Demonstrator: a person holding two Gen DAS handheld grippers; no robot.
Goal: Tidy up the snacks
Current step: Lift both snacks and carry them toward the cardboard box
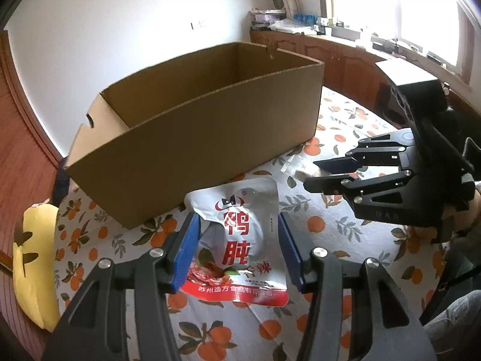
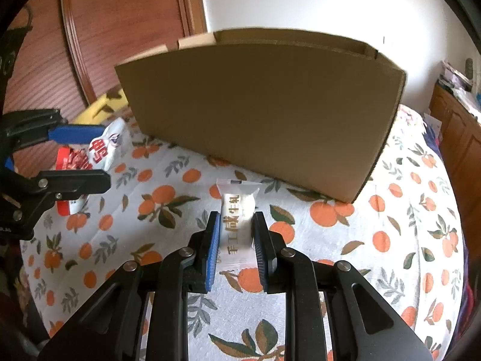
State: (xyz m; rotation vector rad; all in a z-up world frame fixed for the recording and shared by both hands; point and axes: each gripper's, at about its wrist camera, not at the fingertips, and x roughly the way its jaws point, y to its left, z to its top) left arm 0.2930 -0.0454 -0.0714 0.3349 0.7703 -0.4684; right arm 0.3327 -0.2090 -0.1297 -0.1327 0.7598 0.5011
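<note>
- Snack pouch [image 1: 240, 240], white and red with big red Chinese characters, lies flat on the orange-print cloth [image 1: 345, 240], just in front of the cardboard box [image 1: 195, 138].
- Left gripper [image 1: 239, 248] straddles the pouch: blue pads on both sides at its edges, left pad touching the crumpled left edge, right pad just beside the right edge. Fingers spread, not clamped; pouch rests on the cloth.
- From the right wrist view the same pouch [image 2: 102, 150] sits between the left gripper's fingers [image 2: 75, 134], one above and one below it in that picture.
- Small white candy packet [image 2: 237, 219], brownish characters, sits between the right gripper [image 2: 236, 242] fingers, its far end sticking out past the tips toward the box.
- Right fingers narrowed around the packet, pads at or very near its sides; cannot tell if they actually clamp it.
- Right gripper [image 1: 333, 174] shows on the right of the left wrist view, tips near a clear wrapper on the cloth.
- Box is open-topped, its inside mostly hidden.
- Yellow plush [image 1: 36, 258] lies at the cloth's left edge, left of the box.
- Wooden cabinets [image 1: 330, 57] under a bright window at the back.
</note>
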